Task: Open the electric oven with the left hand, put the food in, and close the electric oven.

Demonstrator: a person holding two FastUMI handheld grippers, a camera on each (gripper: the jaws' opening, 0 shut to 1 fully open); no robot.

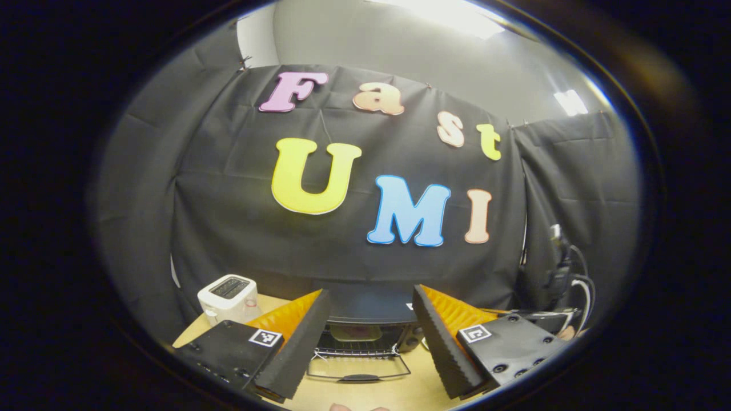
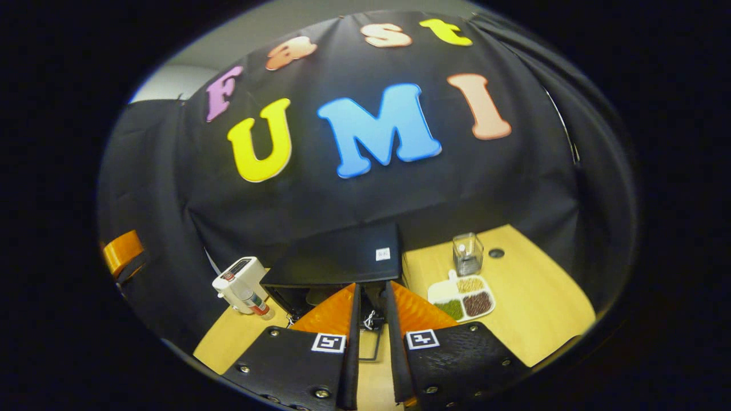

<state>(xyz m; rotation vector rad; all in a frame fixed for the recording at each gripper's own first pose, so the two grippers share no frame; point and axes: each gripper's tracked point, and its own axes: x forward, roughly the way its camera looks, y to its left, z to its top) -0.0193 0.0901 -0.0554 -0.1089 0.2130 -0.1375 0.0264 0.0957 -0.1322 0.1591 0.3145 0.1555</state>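
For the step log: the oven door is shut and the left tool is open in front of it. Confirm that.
Not shut: the oven door is folded down open, as the left gripper view shows. The left tool is open in front of it, as said.

Electric oven (image 1: 365, 325) interior partly hidden behind left gripper (image 1: 371, 342) fingers, food on its rack too blurred to identify, oven front in right gripper view masked by right gripper (image 2: 371, 348), toaster (image 2: 240, 282) label illegible

Black electric oven (image 2: 337, 260), white toaster (image 1: 228, 295), and a white tray (image 2: 442, 292) on a light-wood table (image 2: 537, 297).
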